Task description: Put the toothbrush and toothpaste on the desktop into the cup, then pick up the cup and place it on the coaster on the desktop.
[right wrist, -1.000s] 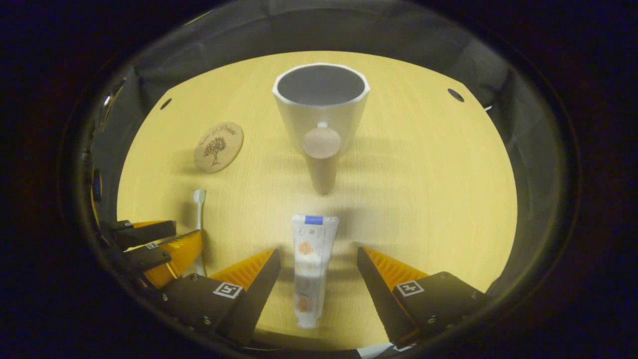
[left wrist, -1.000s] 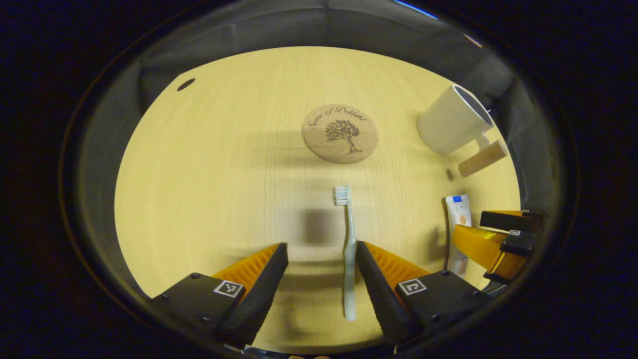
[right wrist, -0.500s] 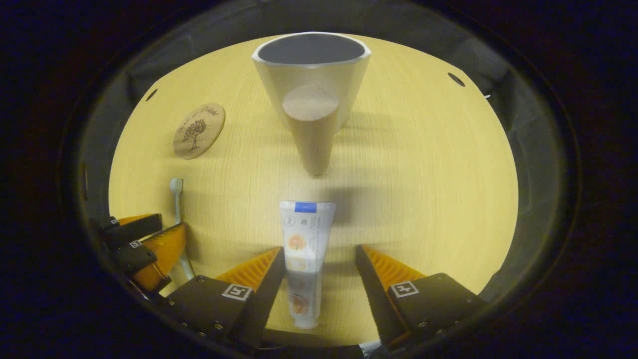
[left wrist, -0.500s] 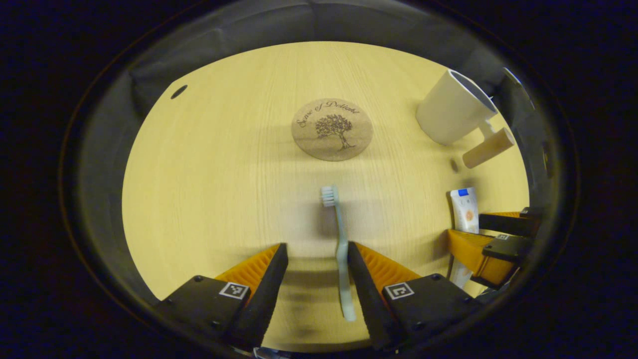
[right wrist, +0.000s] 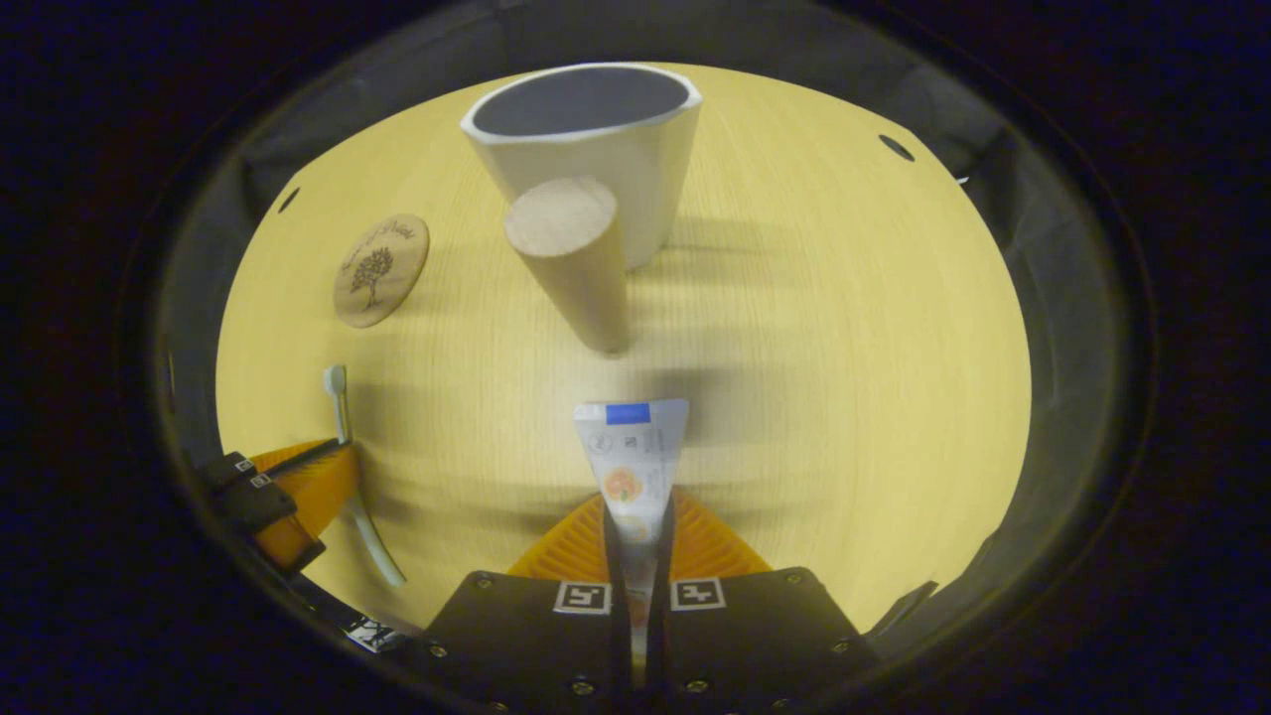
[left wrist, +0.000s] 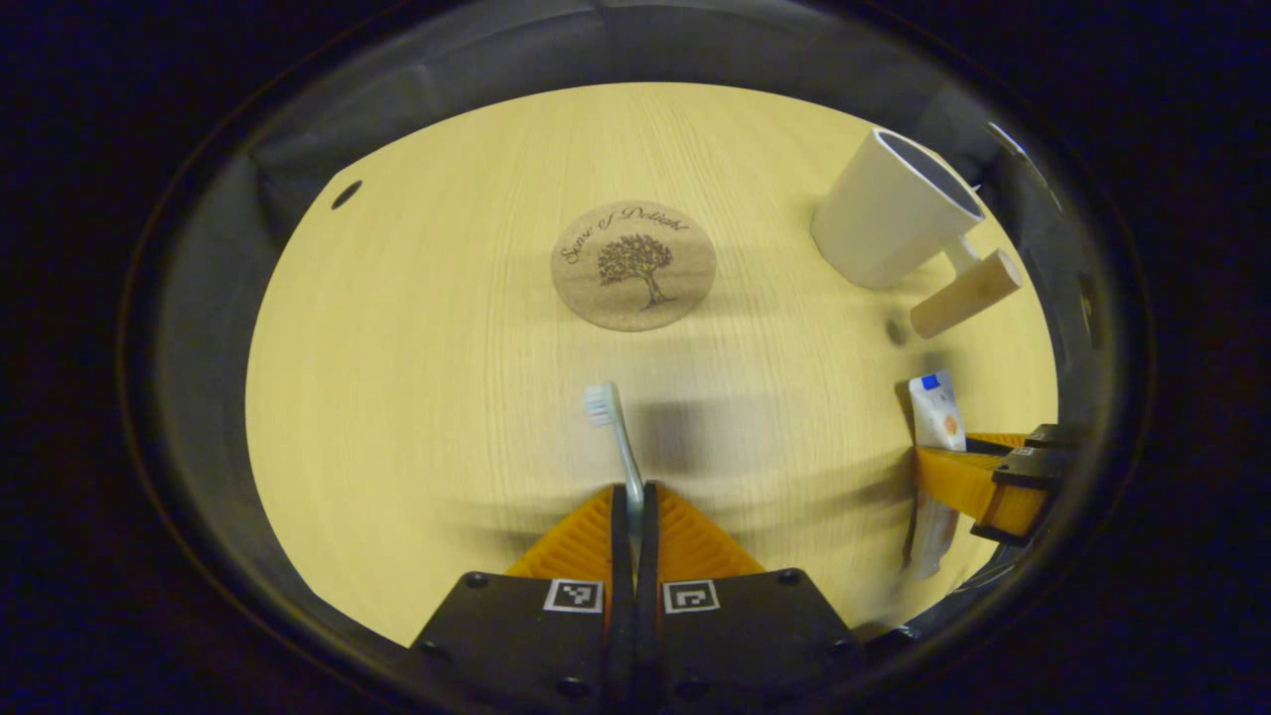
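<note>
Pale wood-grain worktop (left wrist: 417,328) with a round cork coaster (left wrist: 634,265), printed with a tree motif, taken as landmark. The left hand-held gripper (left wrist: 635,497) has its ribbed fingers pressed together on the slim handle of the toothbrush (left wrist: 618,434); the bristled head points toward the coaster and stops short of it. In the right gripper view, the right hand-held gripper (right wrist: 636,516) is clamped on the flat, crimped tube of toothpaste (right wrist: 630,460), whose broad end with a blue band projects forward, to the right of the coaster (right wrist: 380,270). The cup (right wrist: 588,149), a smooth, white, tapered vessel with a faceted rim, stands upright on the worktop (right wrist: 844,348), farther right of the coaster; its cylindrical wooden handle (right wrist: 574,260) juts toward the toothpaste.
</note>
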`<state>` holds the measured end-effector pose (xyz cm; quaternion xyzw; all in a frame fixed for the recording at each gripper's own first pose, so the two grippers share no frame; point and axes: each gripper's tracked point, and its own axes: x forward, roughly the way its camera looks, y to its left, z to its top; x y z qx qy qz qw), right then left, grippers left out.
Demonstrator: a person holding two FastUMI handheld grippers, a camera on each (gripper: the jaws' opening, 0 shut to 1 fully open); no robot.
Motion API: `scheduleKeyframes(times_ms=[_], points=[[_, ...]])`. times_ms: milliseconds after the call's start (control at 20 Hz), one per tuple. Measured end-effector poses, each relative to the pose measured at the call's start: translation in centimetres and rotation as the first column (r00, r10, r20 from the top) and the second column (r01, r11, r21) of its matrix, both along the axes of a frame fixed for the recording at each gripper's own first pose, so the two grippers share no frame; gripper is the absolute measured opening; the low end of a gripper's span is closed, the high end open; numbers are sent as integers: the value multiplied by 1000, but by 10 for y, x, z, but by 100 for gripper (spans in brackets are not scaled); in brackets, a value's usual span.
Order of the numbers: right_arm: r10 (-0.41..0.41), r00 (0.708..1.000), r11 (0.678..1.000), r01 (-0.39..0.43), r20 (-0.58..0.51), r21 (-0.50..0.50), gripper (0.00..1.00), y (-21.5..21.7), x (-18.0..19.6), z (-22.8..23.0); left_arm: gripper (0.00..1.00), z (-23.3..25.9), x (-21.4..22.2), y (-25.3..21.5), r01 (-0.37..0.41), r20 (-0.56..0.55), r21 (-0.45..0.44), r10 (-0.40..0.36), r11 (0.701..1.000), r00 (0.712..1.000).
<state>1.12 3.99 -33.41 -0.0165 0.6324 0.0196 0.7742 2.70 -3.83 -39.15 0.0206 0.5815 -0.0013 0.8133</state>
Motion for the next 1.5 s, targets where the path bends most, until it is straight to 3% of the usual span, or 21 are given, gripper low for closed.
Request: scheduleKeyframes(times_ms=[350,750,1050,1500], points=[[-38,998,995,34,43,98,7,3,-3,10,7,2,0,7,-53,66,-52,57,997,996],[-63,984,983,32,166,183,7,5,-15,69,8,48,-5,33,-110,212,-89,127,990,969],[-119,951,965,44,284,258,7,4,12,135,7,107,8,30,-42,375,-55,59,998,925],[-164,864,952,12,475,307,7,15,99,180,7,166,29,19,24,541,17,-29,1000,841]])
